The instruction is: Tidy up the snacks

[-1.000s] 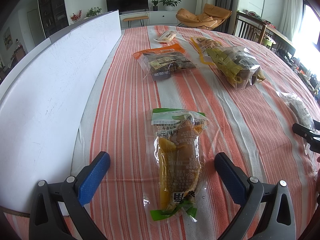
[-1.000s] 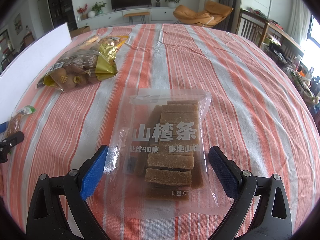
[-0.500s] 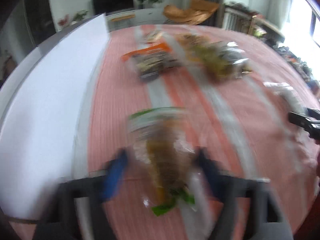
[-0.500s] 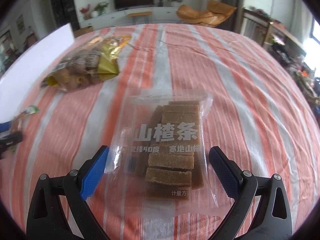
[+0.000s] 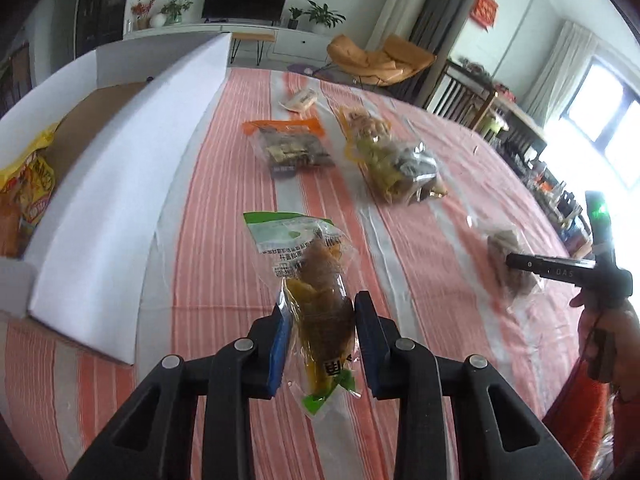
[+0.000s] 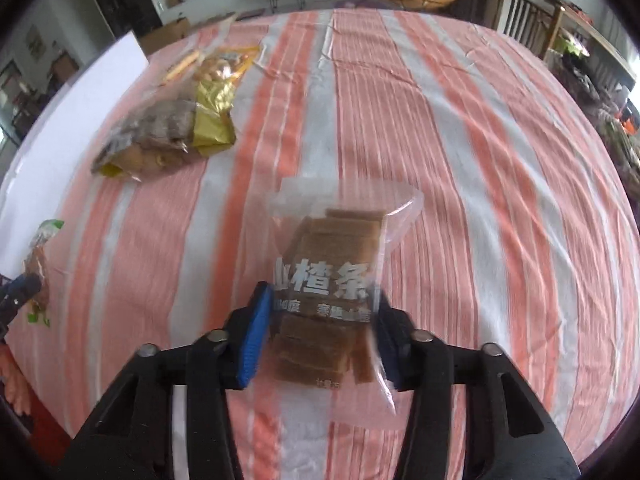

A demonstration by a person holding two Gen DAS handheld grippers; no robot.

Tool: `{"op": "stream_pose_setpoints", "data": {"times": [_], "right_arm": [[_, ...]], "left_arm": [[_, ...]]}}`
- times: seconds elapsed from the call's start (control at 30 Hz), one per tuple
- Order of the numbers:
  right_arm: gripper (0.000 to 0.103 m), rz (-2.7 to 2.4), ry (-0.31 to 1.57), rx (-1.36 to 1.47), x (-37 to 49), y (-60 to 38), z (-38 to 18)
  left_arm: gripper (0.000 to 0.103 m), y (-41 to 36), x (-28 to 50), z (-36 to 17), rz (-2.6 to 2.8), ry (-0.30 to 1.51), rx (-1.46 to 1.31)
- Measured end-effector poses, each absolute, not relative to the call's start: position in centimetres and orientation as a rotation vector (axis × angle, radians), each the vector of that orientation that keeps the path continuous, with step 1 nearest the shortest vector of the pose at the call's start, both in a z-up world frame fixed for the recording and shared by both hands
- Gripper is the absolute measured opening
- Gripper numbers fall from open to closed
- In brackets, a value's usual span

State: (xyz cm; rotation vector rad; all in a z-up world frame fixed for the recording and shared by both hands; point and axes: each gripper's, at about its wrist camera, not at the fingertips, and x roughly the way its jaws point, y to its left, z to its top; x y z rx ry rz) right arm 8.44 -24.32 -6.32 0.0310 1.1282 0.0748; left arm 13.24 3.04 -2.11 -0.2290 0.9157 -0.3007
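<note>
My left gripper (image 5: 320,304) is closing tight on a clear green-topped bag of yellow-brown snacks (image 5: 316,264). Its blue pads press both sides, and the bag hangs tilted above the striped cloth. My right gripper (image 6: 320,294) is closing on a clear bag of brown bars (image 6: 336,240), pads squeezing its lower half, the bag raised off the table. In the left wrist view, the right gripper (image 5: 520,262) shows at the far right with that bag (image 5: 506,244). In the right wrist view, the left gripper (image 6: 16,292) and its bag (image 6: 40,248) sit at the left edge.
A white box (image 5: 120,184) with a cardboard floor stands along the table's left side and holds a yellow snack bag (image 5: 28,188). On the striped tablecloth (image 6: 480,160) lie an orange-topped bag (image 5: 290,144), a yellow mixed-snack bag (image 5: 392,160) and a small pale packet (image 5: 300,100).
Both grippers went from wide open around their bags to clamped on them. Both have risen, lifting the bags off the cloth, and the left view now looks over the white box's wall.
</note>
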Motion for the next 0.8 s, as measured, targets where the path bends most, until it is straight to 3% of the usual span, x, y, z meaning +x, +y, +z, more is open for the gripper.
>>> {"op": "stream_pose_setpoints", "data": {"times": [0.23,0.43,0.5,0.53,0.57,0.63,0.77,0.8], "right_arm": [[0.016,0.130,1.041,0.123,7.6,-23.3,-2.2],[0.015,0.179,1.023,0.101,9.1,-21.3,-0.4],[0.024,0.153,1.061,0.094,9.8,-21.6,-1.4],[0.033,0.135,1.076,0.087,9.9,-21.9,-1.9],[0.050,0.104,1.096,0.068,10.0,-22.4,-2.5],[0.074,0.057,1.115,0.018,10.2,-22.9,-3.0],[0.096,0.081,1.077,-0.056,9.5,-22.1,-2.5],[0.096,0.093,1.082,-0.075,9.6,-21.4,-2.8]], "left_arm": [[0.030,5.4,11.6,0.8,-0.359,0.843,-0.366],[0.031,6.2,11.2,3.3,-0.365,0.791,-0.370],[0.030,6.3,10.8,3.3,-0.365,0.791,-0.373],[0.030,6.3,10.7,3.2,-0.367,0.794,-0.376],[0.030,6.2,10.7,3.1,-0.369,0.798,-0.376],[0.031,6.0,10.7,3.0,-0.369,0.803,-0.367],[0.031,5.6,10.9,2.9,-0.378,0.804,-0.370],[0.031,5.3,11.0,2.8,-0.384,0.806,-0.374]]}}
